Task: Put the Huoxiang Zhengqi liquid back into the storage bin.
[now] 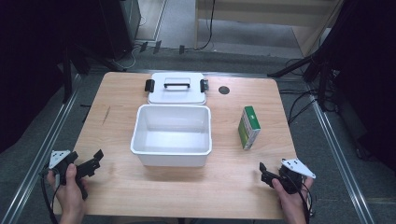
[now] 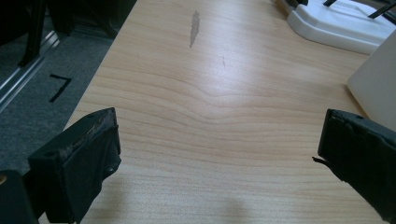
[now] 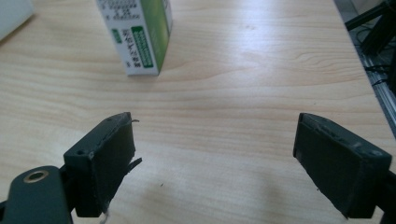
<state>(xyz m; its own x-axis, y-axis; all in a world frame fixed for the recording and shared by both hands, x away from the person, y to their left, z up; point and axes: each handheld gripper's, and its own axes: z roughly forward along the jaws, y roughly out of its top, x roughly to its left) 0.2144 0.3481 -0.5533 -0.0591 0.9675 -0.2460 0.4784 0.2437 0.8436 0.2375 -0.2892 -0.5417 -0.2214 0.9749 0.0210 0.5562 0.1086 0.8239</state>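
Claws wait released at the tabletop's near corners
Left claw and right claw flank the open bin; green carton likely goes in

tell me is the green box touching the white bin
Apart. The high view shows the green box standing right of the white bin, with a bare strip of table between them.

Smooth wood-grain table, glossy white plastic bin, printed cardboard box.
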